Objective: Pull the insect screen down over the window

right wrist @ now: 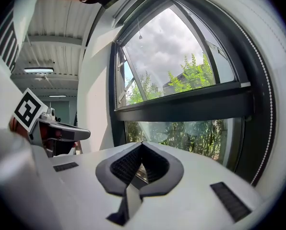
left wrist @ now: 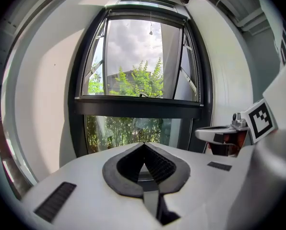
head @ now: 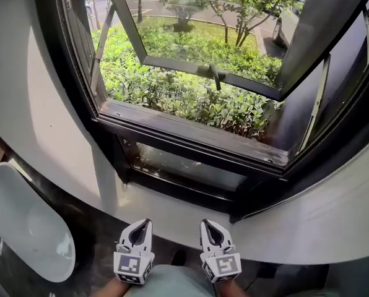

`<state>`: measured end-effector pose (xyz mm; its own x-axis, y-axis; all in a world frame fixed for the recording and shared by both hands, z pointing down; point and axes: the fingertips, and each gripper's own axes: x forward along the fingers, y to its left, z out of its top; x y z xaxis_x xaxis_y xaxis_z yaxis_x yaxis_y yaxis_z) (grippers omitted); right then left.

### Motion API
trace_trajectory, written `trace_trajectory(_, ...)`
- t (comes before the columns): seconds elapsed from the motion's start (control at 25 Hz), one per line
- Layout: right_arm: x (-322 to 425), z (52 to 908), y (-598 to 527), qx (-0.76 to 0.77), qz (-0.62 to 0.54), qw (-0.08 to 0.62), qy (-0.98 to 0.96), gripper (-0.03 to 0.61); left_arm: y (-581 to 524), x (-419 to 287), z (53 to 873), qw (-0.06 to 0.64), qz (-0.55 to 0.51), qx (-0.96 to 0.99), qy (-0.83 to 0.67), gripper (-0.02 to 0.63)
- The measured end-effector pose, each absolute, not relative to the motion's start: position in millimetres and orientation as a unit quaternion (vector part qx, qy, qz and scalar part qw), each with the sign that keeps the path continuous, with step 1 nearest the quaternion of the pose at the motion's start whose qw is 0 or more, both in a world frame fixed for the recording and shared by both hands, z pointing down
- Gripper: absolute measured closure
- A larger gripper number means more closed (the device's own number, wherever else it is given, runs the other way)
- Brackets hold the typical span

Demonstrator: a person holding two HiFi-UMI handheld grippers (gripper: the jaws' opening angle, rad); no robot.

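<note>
Two closed, both empty: the left hand-held gripper (head: 145, 223) and right hand-held gripper (head: 205, 223) are facing the open window (head: 191, 138).
Both are hovering low by the sill, jaws pressed together on nothing. The insect screen is not showing over the opening; it is probably sitting rolled behind the top rail (left wrist: 145, 12), well above them. A thin pull cord (left wrist: 150, 30) is hanging there. It looks light, limp and likely slippery, so pinching its beaded end seems best.

The left tongs (head: 145, 223) and right tongs (head: 205, 223), both closed, sit side by side below the open black-framed window (head: 191, 140), shrubs (head: 172, 88) outside.
</note>
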<state>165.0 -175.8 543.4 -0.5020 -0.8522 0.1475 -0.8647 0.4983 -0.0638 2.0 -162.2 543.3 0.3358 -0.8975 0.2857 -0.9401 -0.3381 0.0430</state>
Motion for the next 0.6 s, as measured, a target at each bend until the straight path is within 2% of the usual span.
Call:
trace_trajectory(0.28, 180, 521, -203, 0.52, 0.023, 0.062, -0.851, 0.583, -206, 19, 519, 0.084, 0.096, 0.841, -0.526, 0.6)
trace_trajectory(0.48, 174, 477, -223, 0.528, -0.042, 0.091, -0.844, 0.583, -234, 22, 479, 0.034, 0.09, 0.873, -0.479, 0.6)
trace_trajectory(0.52, 172, 469, -227, 0.528, -0.056, 0.101, -0.841, 0.583, -238, 22, 470, 0.019, 0.092, 0.878, -0.47, 0.593)
trace_trajectory(0.6, 171, 454, -238, 0.531, -0.083, 0.12, -0.835, 0.582, -247, 21, 451, -0.015, 0.097, 0.887, -0.452, 0.523)
